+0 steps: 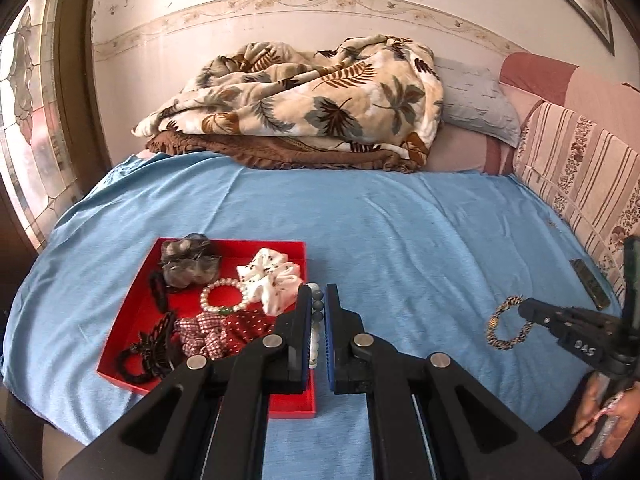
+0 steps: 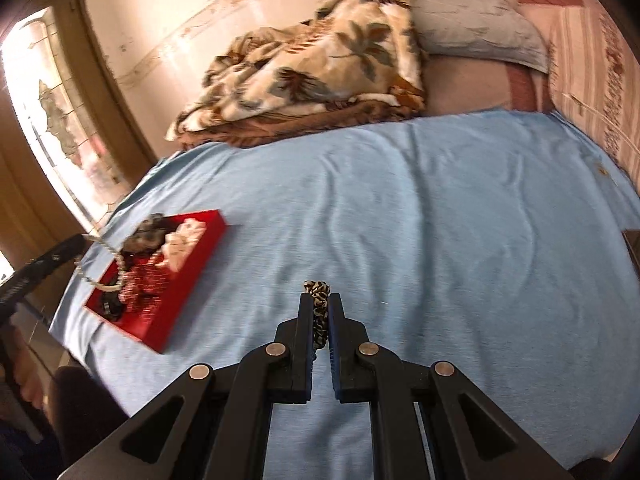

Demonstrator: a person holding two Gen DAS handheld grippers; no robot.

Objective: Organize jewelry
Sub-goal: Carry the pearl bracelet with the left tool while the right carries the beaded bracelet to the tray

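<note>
Left gripper (image 1: 319, 292) clamped on beaded bracelet (image 1: 316, 322) over red tray (image 1: 132, 320)

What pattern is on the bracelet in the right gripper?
Black-and-tan braided bracelet, clearest in the left wrist view.

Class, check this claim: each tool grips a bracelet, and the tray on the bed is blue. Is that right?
Not quite. The tray is red, as the left wrist view shows; the sheet is blue. The left tool and right tool do each grip a bracelet.

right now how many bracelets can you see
3: a pearl one in the red tray, a grey-white bead one in the left gripper, a braided one in the right gripper. Others may hide under the hair ties.
</note>
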